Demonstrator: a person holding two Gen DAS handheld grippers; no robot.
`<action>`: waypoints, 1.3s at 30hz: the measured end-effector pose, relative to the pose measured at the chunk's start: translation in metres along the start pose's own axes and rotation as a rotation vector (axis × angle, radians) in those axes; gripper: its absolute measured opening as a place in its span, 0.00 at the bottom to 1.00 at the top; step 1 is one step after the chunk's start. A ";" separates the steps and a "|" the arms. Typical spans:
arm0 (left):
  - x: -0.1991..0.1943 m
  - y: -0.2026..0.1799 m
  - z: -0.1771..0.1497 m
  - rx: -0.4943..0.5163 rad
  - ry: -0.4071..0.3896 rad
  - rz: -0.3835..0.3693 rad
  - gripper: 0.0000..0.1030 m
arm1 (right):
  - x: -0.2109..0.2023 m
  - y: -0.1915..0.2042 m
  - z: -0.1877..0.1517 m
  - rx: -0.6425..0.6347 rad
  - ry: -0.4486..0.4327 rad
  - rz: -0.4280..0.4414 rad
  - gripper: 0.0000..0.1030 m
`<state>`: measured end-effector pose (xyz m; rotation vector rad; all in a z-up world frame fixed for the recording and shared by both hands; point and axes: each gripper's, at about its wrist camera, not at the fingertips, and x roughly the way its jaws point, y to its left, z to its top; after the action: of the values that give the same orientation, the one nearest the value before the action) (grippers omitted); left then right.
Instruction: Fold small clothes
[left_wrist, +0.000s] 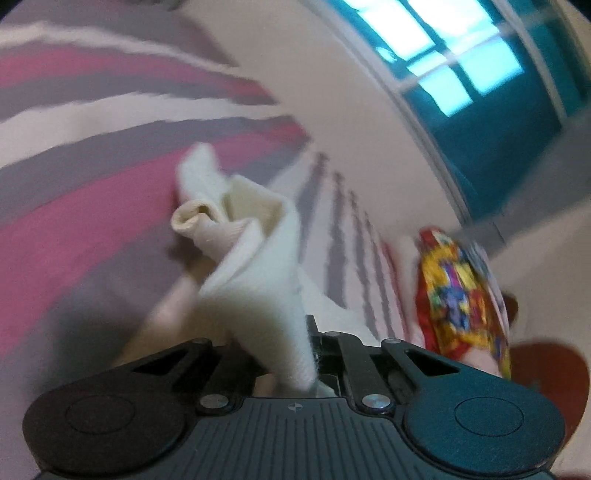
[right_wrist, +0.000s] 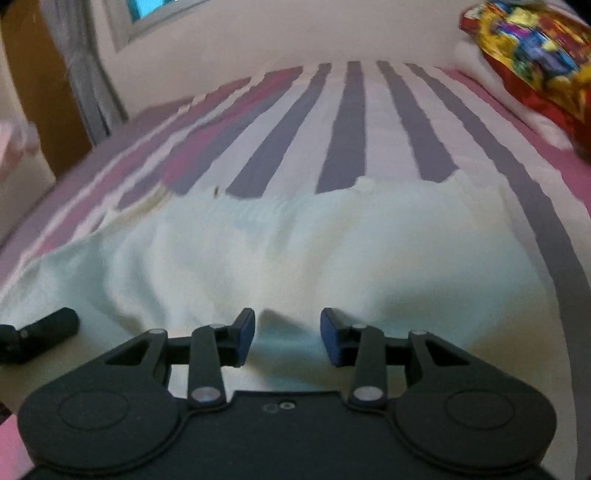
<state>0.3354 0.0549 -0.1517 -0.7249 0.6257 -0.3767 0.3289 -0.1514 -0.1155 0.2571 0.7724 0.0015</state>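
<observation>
two grippers at work on bed (right_wrist: 347, 122): left gripper (left_wrist: 312, 334) clamped on white cloth (left_wrist: 255, 251) edge, lifted off sheet; right gripper (right_wrist: 288, 338) partly open over cloth, pads not pinching. fold step underway imo; next needs carrying edge across w/o slipping.

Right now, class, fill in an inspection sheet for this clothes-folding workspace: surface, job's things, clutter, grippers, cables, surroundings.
Surface: bedsheet striped grey, pink and white.
Job's things: white garment spread rumpled on the sheet; one part of it is lifted, bunched.
Clutter: multicoloured cloth on a white pillow at the bed's far right.
Grippers: left gripper shut on the white garment; right gripper open, a fold of garment between its pads, not pinched.
Cables: nothing seen.
Surroundings: pale wall, window, grey curtain.
</observation>
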 end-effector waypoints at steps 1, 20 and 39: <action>0.002 -0.011 -0.001 0.038 0.010 -0.016 0.06 | -0.002 -0.003 0.000 -0.013 -0.006 -0.015 0.38; 0.034 -0.139 -0.085 0.636 0.361 -0.016 0.06 | -0.075 -0.158 -0.007 0.370 -0.009 0.151 0.42; -0.031 -0.136 -0.059 0.411 0.360 -0.058 0.07 | -0.081 -0.157 -0.013 0.456 0.025 0.247 0.50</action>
<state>0.2594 -0.0532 -0.0768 -0.2816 0.8350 -0.6760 0.2474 -0.3086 -0.1052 0.7857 0.7554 0.0628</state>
